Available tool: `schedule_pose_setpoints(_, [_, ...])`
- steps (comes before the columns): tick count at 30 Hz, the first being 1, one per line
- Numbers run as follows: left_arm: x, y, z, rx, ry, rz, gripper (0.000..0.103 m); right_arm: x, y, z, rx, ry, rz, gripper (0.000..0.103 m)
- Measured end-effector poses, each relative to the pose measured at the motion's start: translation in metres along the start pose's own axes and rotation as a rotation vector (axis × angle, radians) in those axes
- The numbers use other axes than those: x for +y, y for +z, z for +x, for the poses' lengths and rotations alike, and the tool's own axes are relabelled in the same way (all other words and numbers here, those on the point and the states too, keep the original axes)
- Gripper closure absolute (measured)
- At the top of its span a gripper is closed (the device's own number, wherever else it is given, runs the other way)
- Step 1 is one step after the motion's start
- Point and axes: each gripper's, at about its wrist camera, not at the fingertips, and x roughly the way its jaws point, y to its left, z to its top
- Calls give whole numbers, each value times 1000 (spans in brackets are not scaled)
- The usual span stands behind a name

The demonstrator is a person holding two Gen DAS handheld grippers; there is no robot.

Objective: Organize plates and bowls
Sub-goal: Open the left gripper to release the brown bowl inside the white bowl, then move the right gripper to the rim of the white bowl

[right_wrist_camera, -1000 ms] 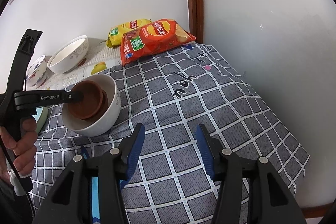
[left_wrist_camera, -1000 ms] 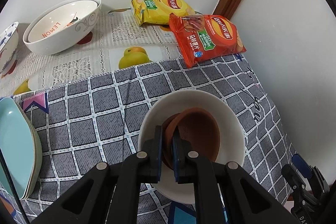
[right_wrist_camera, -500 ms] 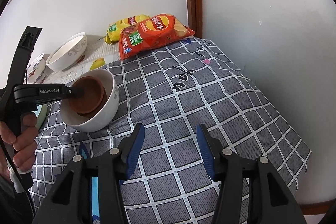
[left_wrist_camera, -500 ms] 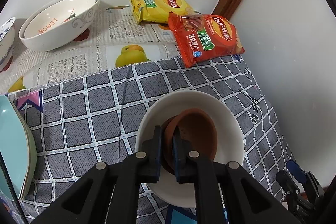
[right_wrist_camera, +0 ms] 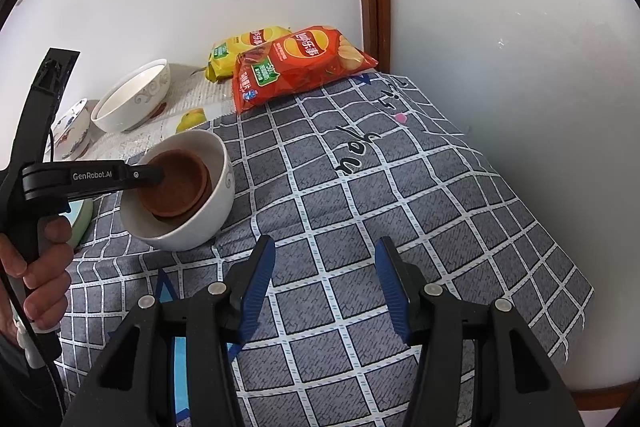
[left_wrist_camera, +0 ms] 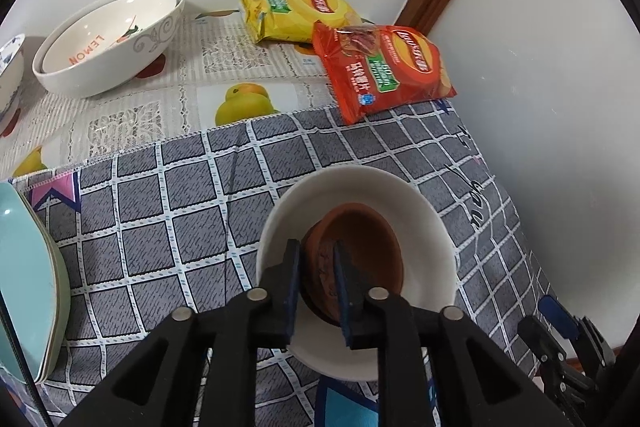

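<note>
A brown clay bowl (left_wrist_camera: 360, 251) sits inside a white bowl (left_wrist_camera: 420, 211) on the grey checked cloth; both show in the right wrist view, brown bowl (right_wrist_camera: 176, 187) in white bowl (right_wrist_camera: 208, 211). My left gripper (left_wrist_camera: 316, 267) straddles the brown bowl's near rim, its jaws slightly parted and loose around the rim. My right gripper (right_wrist_camera: 324, 267) is open and empty above the cloth, right of the white bowl. Two nested white bowls (left_wrist_camera: 108, 39) marked LEMON stand at the back left. A stack of pale green plates (left_wrist_camera: 24, 275) lies at the left edge.
A blue-patterned bowl (right_wrist_camera: 72, 131) stands far left. Yellow (left_wrist_camera: 296, 11) and red (left_wrist_camera: 380, 67) crisp bags lie against the back wall. Walls close the table at the back and right. The checked cloth (right_wrist_camera: 400, 195) drops off at the front right.
My left gripper's jaws have opened a little around the brown bowl's rim, where earlier they were clamped on it. The right gripper has hardly moved.
</note>
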Motion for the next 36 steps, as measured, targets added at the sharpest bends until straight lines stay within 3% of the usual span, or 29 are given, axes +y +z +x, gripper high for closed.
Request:
schedule_pose_setpoints(12, [-1,0,-37,-74,39,53,72,27,29,-8,-34,54,-31,52])
schedule_pose_setpoints(14, [0,-2,-44,-84,53,59,70,30,32,-9,-27,54,-23,49])
schedule_pose_setpoints(16, [2,-4,-51,-96,61,61,64,34,33,-12,-29,52,-22,41])
schedule_pose_setpoints(20, [4,-11,-65,-110,63,77,61,47,30,-23,-55,80,-58,32])
schedule_pose_setpoints(25, [2,-23,-84,-132,113,85,46,63,23,-36,-57,64,-82,23])
schedule_pose_setpoints(31, [-1,-39,-118,-177,118,66,38,63,15,-50,-42,64,-36,23])
schedule_pose_setpoints(36, [-6,-60,-147,-212,107,69,33,63,4,-73,-51,10,-12,23])
